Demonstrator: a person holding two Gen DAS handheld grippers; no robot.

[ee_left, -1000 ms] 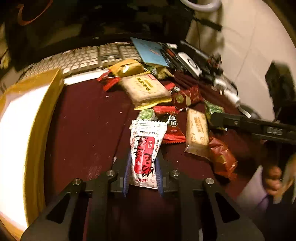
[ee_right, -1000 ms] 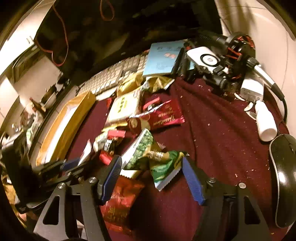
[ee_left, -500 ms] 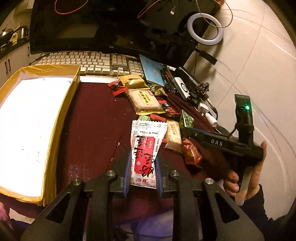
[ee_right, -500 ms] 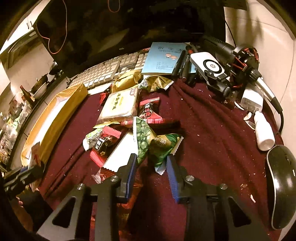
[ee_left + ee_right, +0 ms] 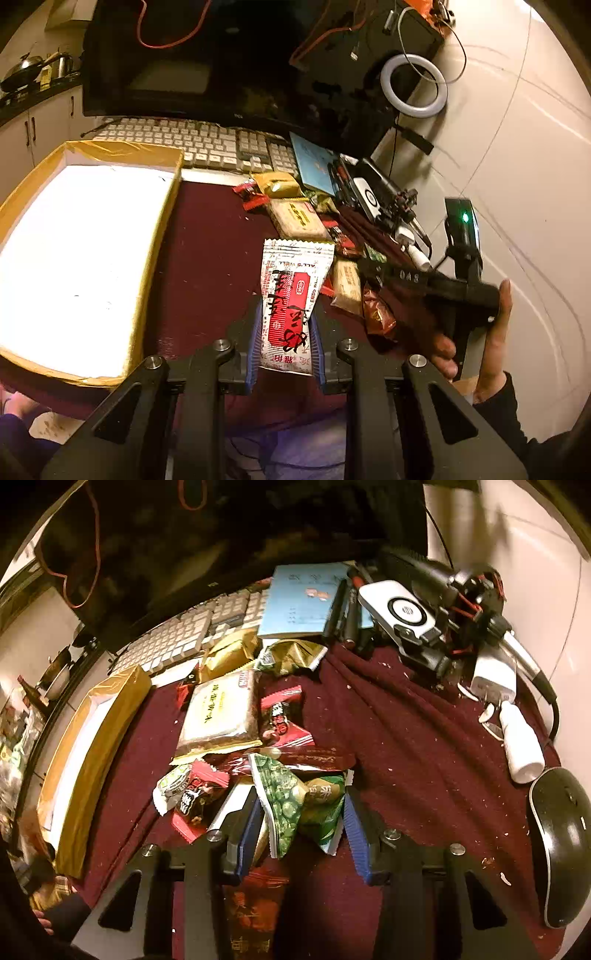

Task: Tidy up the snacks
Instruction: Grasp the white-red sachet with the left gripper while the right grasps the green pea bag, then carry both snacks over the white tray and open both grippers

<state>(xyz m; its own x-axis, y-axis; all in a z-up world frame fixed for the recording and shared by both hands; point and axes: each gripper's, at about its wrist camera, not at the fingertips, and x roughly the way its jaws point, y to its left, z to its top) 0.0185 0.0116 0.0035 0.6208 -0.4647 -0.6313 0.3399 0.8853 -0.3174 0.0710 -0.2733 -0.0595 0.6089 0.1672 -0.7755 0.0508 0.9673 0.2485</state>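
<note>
Holding a white-and-red snack sachet (image 5: 290, 302) between its blue pads, the left tool (image 5: 286, 347) is hanging above the maroon cloth (image 5: 207, 258) on the worktop, beside the gold-rimmed white box (image 5: 74, 258). The right tool (image 5: 301, 834) is standing over the snack pile with two green packets (image 5: 299, 801) between its pads; its jaws have just been opening a little after closing, and both pads are touching the packets. A pale biscuit pack (image 5: 221, 712) and a red candy wrapper (image 5: 282, 720) are lying just behind them. A black mouse (image 5: 561, 845) is resting well apart, at the right edge.
</note>
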